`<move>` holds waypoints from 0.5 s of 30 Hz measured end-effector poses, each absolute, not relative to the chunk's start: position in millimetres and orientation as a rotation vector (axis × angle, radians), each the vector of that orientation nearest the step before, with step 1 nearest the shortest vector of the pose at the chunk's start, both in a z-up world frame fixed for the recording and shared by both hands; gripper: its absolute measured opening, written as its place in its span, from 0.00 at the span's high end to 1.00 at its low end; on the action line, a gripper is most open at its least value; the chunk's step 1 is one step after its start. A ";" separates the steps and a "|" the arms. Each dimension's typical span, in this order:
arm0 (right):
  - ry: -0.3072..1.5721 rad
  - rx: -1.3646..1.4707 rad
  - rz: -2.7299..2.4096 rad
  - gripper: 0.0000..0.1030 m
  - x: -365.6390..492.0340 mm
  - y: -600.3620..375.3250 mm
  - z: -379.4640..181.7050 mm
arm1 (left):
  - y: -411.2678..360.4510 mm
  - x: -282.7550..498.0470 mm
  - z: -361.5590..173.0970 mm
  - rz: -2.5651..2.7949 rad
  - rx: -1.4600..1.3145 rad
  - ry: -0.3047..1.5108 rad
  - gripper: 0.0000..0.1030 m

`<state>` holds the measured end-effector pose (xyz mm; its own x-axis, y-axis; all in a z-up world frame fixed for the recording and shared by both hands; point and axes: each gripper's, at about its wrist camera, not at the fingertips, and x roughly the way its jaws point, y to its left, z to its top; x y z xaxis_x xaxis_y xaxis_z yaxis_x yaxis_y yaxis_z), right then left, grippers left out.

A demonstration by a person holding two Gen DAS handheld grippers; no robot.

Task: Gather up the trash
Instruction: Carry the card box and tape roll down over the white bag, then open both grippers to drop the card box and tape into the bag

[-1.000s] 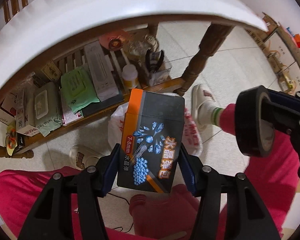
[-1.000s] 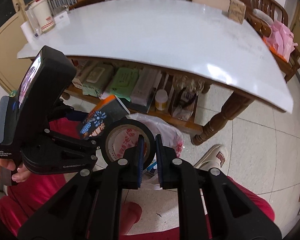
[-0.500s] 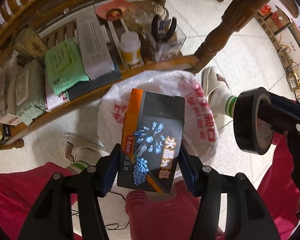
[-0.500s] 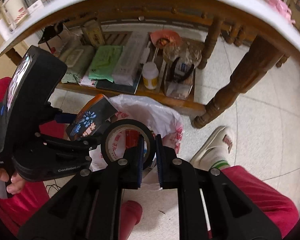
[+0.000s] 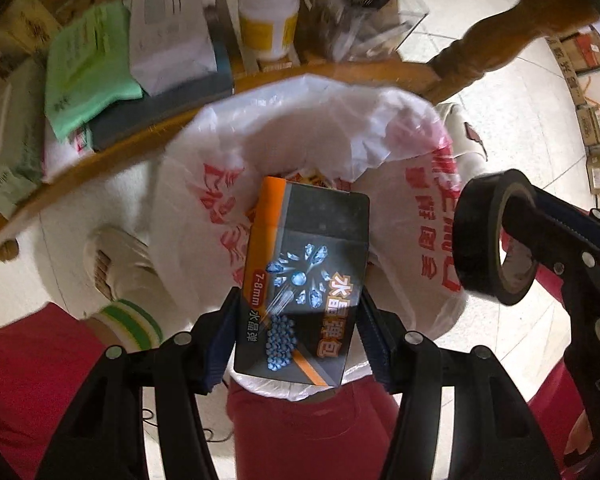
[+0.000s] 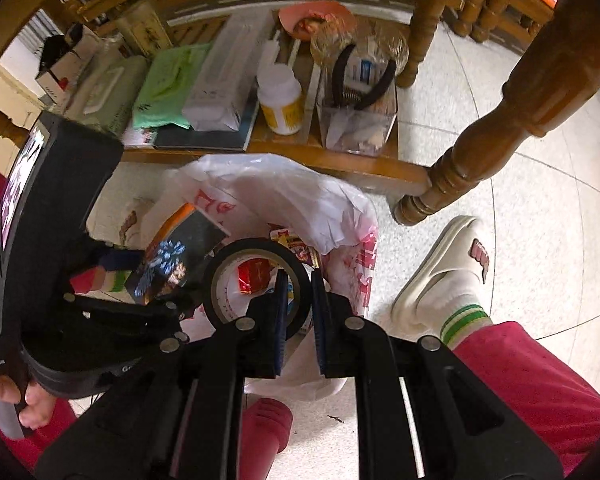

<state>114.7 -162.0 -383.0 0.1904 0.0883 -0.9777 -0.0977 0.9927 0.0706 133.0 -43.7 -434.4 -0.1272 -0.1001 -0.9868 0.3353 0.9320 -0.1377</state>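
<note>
My left gripper (image 5: 298, 344) is shut on a black and orange box (image 5: 306, 280) with blue bead pictures, held over the open mouth of a white plastic bag (image 5: 300, 144) with red print. My right gripper (image 6: 300, 296) is shut on the rim of a black tape roll (image 6: 256, 280), just above the same bag (image 6: 284, 196). The tape roll (image 5: 492, 240) shows at the right of the left wrist view, the box (image 6: 176, 256) at the left of the right wrist view. Red and yellow wrappers (image 6: 256, 276) lie inside the bag.
A low wooden shelf (image 6: 340, 160) behind the bag holds green wipes (image 6: 168, 84), a white box (image 6: 228, 76), a white jar (image 6: 280, 100) and a clear box with pliers (image 6: 360, 116). A table leg (image 6: 500, 132) stands right. The person's slippered foot (image 6: 448, 268) and red-trousered legs flank the bag.
Both grippers have dropped from table height to just above the bag's mouth, still holding the box and the tape roll. The tabletop has gone out of view.
</note>
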 end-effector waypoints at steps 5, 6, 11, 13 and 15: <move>1.414 0.009 0.129 0.88 126.3 -162.4 -403.0 | -44.1 135.6 -455.6 -0.357 0.185 1.711 0.47; 1.423 0.016 0.129 0.88 128.5 -162.5 -407.1 | -43.6 136.3 -459.1 -0.356 0.178 1.721 0.47; 1.457 0.042 0.147 0.88 132.2 -162.0 -419.4 | -40.6 141.7 -472.9 -0.345 0.117 1.764 0.47; 1.463 0.050 0.142 0.88 133.7 -161.6 -422.2 | -39.4 142.8 -476.8 -0.336 0.118 1.772 0.47; 1.462 0.054 0.142 0.86 134.7 -161.6 -423.1 | -39.0 143.5 -477.5 -0.327 0.113 1.775 0.47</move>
